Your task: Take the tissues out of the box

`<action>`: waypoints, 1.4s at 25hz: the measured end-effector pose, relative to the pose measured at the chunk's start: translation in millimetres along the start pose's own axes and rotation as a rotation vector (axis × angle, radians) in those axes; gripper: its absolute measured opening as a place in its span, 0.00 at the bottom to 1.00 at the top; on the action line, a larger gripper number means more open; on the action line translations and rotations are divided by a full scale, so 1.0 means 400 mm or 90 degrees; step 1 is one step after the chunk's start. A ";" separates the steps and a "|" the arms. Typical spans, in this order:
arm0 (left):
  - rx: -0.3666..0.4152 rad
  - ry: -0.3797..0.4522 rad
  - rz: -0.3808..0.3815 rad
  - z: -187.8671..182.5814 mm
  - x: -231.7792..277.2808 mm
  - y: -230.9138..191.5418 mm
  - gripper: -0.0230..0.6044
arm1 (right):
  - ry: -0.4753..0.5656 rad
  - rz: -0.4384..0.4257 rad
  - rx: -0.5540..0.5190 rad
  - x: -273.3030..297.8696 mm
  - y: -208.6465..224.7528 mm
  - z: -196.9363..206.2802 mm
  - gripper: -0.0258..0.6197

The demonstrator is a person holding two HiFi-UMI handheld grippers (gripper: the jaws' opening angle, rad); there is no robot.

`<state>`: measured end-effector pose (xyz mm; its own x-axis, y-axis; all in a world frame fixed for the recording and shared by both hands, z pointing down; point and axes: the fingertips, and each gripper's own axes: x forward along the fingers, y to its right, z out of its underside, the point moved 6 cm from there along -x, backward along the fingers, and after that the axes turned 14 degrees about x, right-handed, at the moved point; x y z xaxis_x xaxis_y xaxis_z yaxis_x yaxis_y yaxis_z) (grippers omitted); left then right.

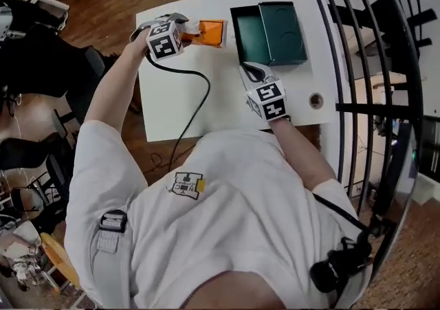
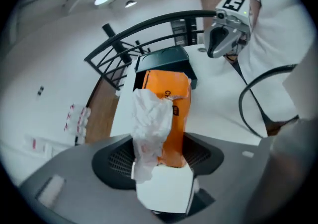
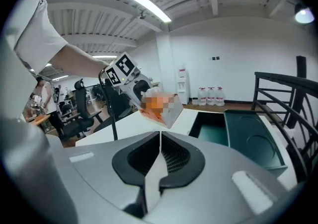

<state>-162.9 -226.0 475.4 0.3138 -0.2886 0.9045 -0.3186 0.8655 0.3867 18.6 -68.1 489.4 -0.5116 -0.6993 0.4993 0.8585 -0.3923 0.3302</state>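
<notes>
An orange tissue pack (image 1: 211,31) is lifted over the far part of the white table (image 1: 172,113), with my left gripper (image 1: 196,32) shut on it. In the left gripper view the pack (image 2: 171,113) stands between the jaws and a crumpled white tissue (image 2: 149,123) sticks out of its top. An open dark green box (image 1: 268,32) lies to the right of the pack, its inside bare. My right gripper (image 1: 249,69) hovers near the box's front left corner with its jaws shut (image 3: 159,148), and I see nothing held in them.
A black cable (image 1: 196,95) trails from the left gripper across the table to its near edge. A small brown round thing (image 1: 315,101) sits at the table's right front. A black railing (image 1: 385,61) runs along the right side. Office chairs (image 1: 41,61) stand at the left.
</notes>
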 end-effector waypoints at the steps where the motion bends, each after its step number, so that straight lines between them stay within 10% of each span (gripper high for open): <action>1: -0.055 -0.005 0.013 0.032 0.007 0.040 0.48 | -0.010 -0.010 -0.009 0.009 -0.017 0.008 0.05; 6: -0.205 -0.020 0.076 0.123 0.065 0.194 0.48 | -0.056 -0.050 -0.041 0.057 -0.101 0.044 0.05; 23: -0.255 0.019 0.105 0.170 0.075 0.208 0.54 | -0.081 -0.052 -0.049 0.089 -0.130 0.046 0.05; 28: -0.309 0.130 -0.011 0.149 -0.068 0.202 0.53 | -0.075 -0.044 -0.044 0.075 -0.133 0.053 0.05; 35: -0.605 0.434 -0.128 0.010 -0.097 0.424 0.35 | -0.088 -0.086 -0.051 0.044 -0.122 0.152 0.05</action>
<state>-232.6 -69.8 506.6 0.7855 -0.4260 0.4489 0.4930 0.8692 -0.0377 -34.3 -24.9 530.7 -0.6171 -0.5502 0.5625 0.7792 -0.5266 0.3398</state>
